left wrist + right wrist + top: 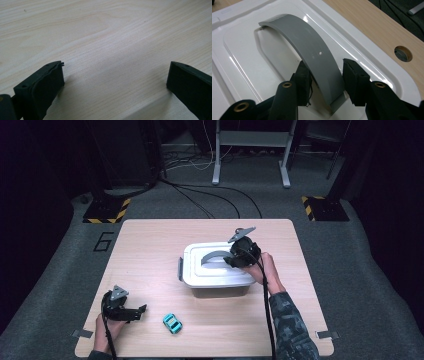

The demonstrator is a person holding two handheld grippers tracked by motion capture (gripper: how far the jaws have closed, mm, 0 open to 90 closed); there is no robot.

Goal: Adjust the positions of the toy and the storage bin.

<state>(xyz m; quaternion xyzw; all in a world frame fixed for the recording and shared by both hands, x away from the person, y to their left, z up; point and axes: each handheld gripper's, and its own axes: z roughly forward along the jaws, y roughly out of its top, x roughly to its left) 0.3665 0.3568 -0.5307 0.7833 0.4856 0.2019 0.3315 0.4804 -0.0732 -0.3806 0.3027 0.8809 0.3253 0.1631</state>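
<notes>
The white lidded box (216,270) sits near the middle of the table (150,250), and everything else is placed from it. Its grey arched handle (312,53) stands up from the lid's recessed centre. The right tool (325,75) comes in over the box's right edge, with its jaws on either side of the handle's near end. The left pad lies against the handle's side while the right pad stands just beside it with a narrow gap, so the jaws are not yet clamped. The left tool (115,77) lies well to the front-left of the box, jaws spread wide over bare wood. A small turquoise toy car (172,323) rests in front of the box, between it and the table's near edge.
</notes>
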